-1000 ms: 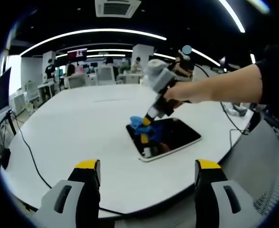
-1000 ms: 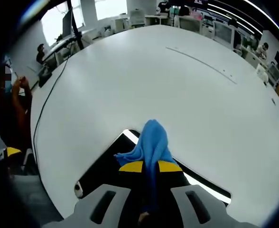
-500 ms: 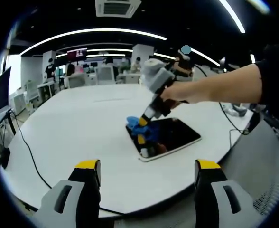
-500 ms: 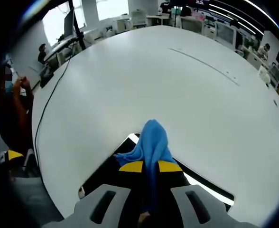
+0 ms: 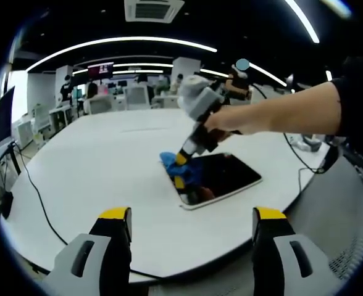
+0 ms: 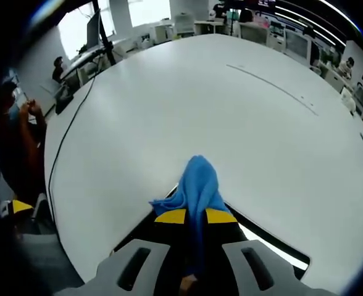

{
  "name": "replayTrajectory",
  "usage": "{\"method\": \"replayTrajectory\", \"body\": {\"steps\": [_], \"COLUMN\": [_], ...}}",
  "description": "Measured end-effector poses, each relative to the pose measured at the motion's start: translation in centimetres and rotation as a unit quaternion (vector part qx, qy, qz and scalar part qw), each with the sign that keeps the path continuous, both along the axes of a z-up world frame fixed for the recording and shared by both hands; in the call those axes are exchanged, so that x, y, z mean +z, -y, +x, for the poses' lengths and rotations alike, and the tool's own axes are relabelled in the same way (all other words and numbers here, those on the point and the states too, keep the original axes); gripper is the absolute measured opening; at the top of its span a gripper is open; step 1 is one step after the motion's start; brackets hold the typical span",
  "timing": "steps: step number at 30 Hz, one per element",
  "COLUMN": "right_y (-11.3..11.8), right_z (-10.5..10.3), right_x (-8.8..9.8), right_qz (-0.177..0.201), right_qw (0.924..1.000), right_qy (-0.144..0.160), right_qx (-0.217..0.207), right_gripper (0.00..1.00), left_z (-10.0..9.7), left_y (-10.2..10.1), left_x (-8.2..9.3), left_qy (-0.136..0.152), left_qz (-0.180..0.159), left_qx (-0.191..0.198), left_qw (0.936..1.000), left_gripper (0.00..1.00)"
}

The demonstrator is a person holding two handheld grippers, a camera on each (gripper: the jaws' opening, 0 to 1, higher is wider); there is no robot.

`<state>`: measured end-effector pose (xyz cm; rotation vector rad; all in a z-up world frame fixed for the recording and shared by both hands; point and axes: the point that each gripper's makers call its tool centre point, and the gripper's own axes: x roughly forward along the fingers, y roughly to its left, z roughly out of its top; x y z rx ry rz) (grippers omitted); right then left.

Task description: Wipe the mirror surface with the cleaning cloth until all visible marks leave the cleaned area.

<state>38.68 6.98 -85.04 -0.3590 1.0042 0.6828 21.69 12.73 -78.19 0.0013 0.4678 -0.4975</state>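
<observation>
1. The right gripper (image 6: 195, 216) has its yellow-tipped jaws closed on the blue cleaning cloth (image 6: 197, 183) — the fabric bunches out ahead of the tips.
2. In the left gripper view the right gripper (image 5: 183, 161) comes in from the right, held by a hand (image 5: 232, 123), and presses the cleaning cloth (image 5: 178, 165) onto the far corner of the mirror (image 5: 221, 177).
3. The mirror lies flat on the white table (image 5: 101, 166), near its edge, its dark glass reflecting the gripper.
4. The left gripper (image 5: 192, 223) hangs off the near table edge — jaws wide apart, holding nothing.
5. A black cable (image 5: 36, 192) trails across the table's left side.
</observation>
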Motion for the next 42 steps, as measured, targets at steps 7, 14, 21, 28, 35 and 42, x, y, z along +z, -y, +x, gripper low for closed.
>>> {"method": "replayTrajectory", "body": {"steps": [7, 14, 21, 28, 35, 42], "right_y": [-0.5, -0.6, -0.7, -0.9, -1.0, -1.1], "right_z": [-0.3, -0.5, -1.2, -2.4, -2.9, -3.4], "right_x": [0.0, 0.0, 0.0, -0.1, -0.1, -0.1], "right_qz": [0.013, 0.015, 0.019, 0.019, 0.018, 0.012], "right_qw": [0.9999, 0.9999, 0.9997, 0.999, 0.9985, 0.9979], "right_qy": [-0.01, -0.007, -0.008, -0.011, -0.017, -0.016], "right_qx": [-0.003, 0.004, 0.014, 0.038, 0.048, 0.062], "right_gripper": [0.04, 0.04, 0.04, 0.04, 0.04, 0.04], "left_z": [0.0, 0.0, 0.0, 0.0, -0.1, -0.1], "left_y": [0.1, 0.2, 0.1, 0.1, 0.1, 0.1], "left_x": [0.1, 0.1, 0.1, 0.0, 0.0, 0.0], "left_qy": [0.004, 0.003, 0.001, 0.002, 0.001, 0.001], "left_qz": [-0.002, -0.001, 0.0, 0.001, 0.002, 0.002], "left_qx": [-0.004, -0.005, -0.002, -0.003, -0.003, -0.002], "left_qw": [1.0, 1.0, 1.0, 1.0, 1.0, 1.0], "left_gripper": [0.79, 0.78, 0.78, 0.78, 0.78, 0.78]}}
